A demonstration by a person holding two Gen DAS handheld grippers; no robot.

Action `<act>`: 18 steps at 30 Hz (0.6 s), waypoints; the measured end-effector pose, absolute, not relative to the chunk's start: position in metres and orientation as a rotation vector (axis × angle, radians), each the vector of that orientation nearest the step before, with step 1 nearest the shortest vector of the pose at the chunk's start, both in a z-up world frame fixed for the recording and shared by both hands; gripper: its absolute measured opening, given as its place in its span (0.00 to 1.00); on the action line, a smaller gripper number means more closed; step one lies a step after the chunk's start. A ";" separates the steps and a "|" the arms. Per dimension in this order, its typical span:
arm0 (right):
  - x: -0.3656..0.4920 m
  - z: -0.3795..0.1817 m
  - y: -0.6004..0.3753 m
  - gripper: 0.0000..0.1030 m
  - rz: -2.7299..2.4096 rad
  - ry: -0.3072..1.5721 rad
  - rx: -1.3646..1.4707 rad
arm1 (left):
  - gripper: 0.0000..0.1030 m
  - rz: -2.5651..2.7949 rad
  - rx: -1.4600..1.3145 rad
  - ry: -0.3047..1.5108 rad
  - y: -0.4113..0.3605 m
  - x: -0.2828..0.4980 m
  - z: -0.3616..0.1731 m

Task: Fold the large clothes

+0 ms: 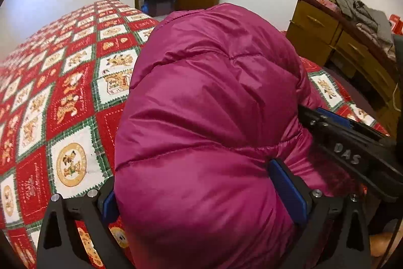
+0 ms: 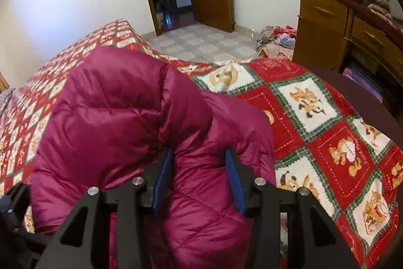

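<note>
Both hand-held grippers are working a puffy magenta jacket (image 1: 214,117) on the bed (image 1: 63,92): left hand-held gripper (image 1: 199,196) spread wide around it, right hand-held gripper (image 2: 199,178) pinching a fold; pressing trapped air out should help.

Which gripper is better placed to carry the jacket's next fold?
Probably right: the right gripper pinches a narrow fold of the jacket; the left gripper straddles a puffy bulk at full width.
</note>
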State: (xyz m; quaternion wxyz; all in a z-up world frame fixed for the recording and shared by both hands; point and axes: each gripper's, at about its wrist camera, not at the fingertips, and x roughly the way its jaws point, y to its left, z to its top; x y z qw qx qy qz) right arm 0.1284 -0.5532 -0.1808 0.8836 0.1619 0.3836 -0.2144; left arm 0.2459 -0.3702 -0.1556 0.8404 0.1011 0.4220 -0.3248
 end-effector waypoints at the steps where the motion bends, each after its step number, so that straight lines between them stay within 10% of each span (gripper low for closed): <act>1: 0.129 -0.182 -0.554 0.46 -0.444 0.800 0.334 | 0.99 -0.676 0.223 0.885 -0.372 0.245 -0.156; 12: 0.126 -0.194 -0.568 0.48 -0.413 0.800 0.369 | 0.99 -0.638 0.254 0.857 -0.378 0.242 -0.158; 18: 0.115 -0.182 -0.559 0.64 -0.494 0.814 0.322 | 0.99 -0.666 0.268 0.887 -0.371 0.238 -0.150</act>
